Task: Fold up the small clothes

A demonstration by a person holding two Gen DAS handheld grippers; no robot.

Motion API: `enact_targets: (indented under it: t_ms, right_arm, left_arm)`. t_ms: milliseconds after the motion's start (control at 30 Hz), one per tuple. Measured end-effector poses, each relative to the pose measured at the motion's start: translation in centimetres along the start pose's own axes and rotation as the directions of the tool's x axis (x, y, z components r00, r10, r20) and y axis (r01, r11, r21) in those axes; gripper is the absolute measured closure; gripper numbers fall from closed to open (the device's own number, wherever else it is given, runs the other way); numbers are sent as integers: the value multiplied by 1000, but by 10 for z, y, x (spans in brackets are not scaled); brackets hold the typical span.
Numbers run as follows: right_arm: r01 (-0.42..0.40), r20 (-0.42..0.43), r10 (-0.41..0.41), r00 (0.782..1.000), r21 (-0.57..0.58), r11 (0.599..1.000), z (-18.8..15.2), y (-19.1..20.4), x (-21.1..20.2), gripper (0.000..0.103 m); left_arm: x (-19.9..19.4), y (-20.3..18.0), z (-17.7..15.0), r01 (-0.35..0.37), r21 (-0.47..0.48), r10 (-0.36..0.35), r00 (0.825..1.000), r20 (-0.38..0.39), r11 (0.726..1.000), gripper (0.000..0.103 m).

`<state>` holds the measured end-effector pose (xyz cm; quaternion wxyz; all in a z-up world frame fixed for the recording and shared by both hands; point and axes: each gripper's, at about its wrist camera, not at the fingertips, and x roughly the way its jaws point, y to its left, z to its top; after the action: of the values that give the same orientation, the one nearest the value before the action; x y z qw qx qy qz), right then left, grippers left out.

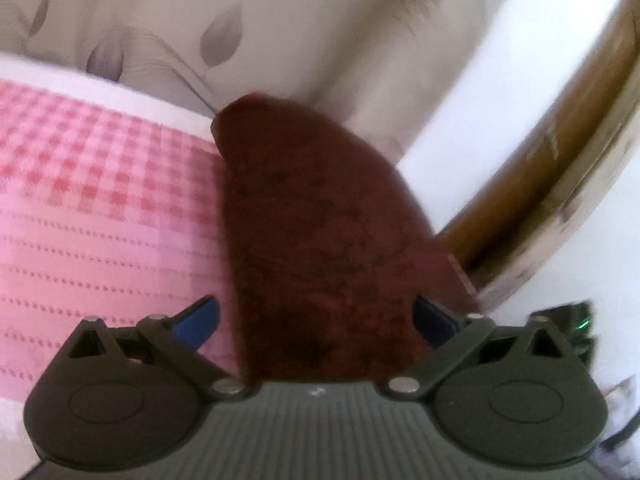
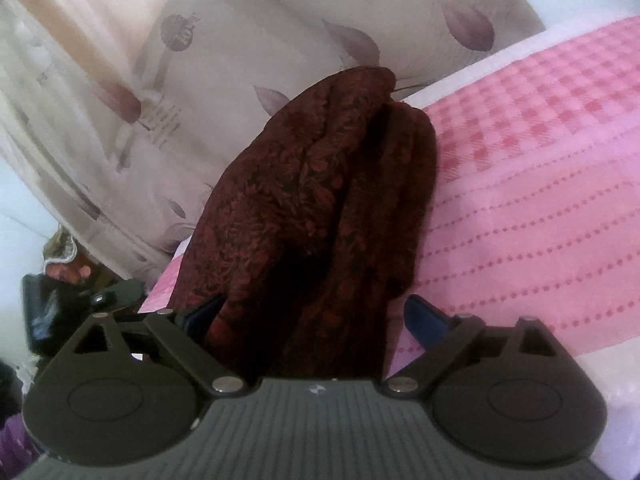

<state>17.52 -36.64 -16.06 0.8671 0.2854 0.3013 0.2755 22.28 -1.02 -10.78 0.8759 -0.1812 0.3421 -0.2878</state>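
Over the pink checked bedspread, dark red floral garment hangs between both tongs, long axis running forward; left tongs and right tongs each clamp it.

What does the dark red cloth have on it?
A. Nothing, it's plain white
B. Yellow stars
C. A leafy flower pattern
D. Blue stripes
C: in the right wrist view the dark red cloth between the jaws shows reddish leaves and flowers on a darker ground, lying over the pink checked cover.
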Motion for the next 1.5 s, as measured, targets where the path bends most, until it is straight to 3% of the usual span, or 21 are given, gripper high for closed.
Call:
enact_targets:
  t_ms: [133, 233, 533, 1000, 1167, 1267, 1333, 1367, 1400, 1467, 1500]
  right_arm:
    - [0, 17, 0, 1000, -6, 1000, -3, 1, 1, 6]
    - [4, 15, -4, 1000, -9, 1000, -3, 2, 1, 6]
    - [15, 23, -14, 1000, -19, 1000, -3, 4, 1, 5]
    - [10, 7, -10, 1000, -19, 1000, 1, 3, 3, 2]
    - [-27, 3, 27, 1000, 53, 998, 13, -5, 8, 0]
    - [-20, -15, 21, 1000, 44, 999, 21, -6, 21, 0]
    - [-6, -24, 7, 1000, 15, 1000, 22, -2, 29, 5]
    - [3, -30, -3, 1000, 1, 1000, 21, 1, 32, 13]
    - [2, -41, -2, 999, -1, 1000, 20, 3, 34, 30]
    - [-31, -51, 34, 998, 55, 998, 16, 0, 37, 47]
    - [-19, -46, 21, 999, 47, 999, 14, 3, 37, 50]
  left_arm:
    - [12, -23, -8, -90, 138, 94, 995, -19, 986, 0]
    - [17, -36, -13, -118, 203, 124, 992, -16, 972, 0]
    - [26, -48, -13, -173, 265, 186, 982, -25, 949, 0]
    - [28, -47, -6, -170, 284, 184, 983, -23, 943, 0]
    - [35, -39, 5, -129, 262, 145, 988, -43, 956, 0]
    - [42, -25, 13, -74, 194, 89, 994, -70, 978, 0]
    - [46, -13, 15, -39, 145, 51, 995, -80, 989, 1]
    - [49, -5, 15, -23, 118, 34, 995, -93, 993, 2]
    - [50, 0, 15, -10, 106, 20, 995, -99, 994, 13]
    - [45, 2, 14, 4, 114, 7, 996, -91, 993, 27]
    - [39, 2, 14, 10, 114, -1, 997, -78, 993, 35]
